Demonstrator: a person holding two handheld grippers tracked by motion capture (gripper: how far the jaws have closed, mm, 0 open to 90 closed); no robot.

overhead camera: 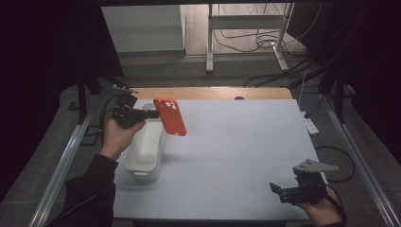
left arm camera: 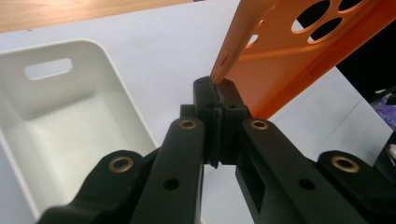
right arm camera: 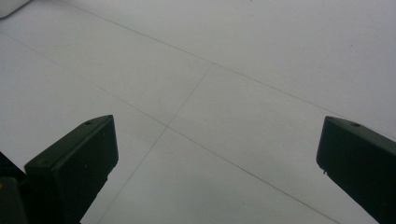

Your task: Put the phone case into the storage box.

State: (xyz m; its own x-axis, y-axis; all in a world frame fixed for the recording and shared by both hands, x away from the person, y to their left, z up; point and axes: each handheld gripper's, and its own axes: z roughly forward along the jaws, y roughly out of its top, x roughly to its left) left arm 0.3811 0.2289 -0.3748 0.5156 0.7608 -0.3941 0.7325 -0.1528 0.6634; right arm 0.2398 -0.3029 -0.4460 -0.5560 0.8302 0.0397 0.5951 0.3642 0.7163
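White table point(overhead camera: 236, 151): left gripper point(overhead camera: 153, 113) clamped on orange phone case point(overhead camera: 171, 117) above white bin point(overhead camera: 146, 146); right gripper point(overhead camera: 276, 189) near right, jaws apart.

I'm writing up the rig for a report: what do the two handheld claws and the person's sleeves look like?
Both claws are black. The left claw has two flat arms studded with brass-coloured rivets and narrow ribbed pads. The right claw carries a grey three-cornered plate on top and has blocky, wedge-shaped jaws. A dark cable trails by the dark left sleeve.
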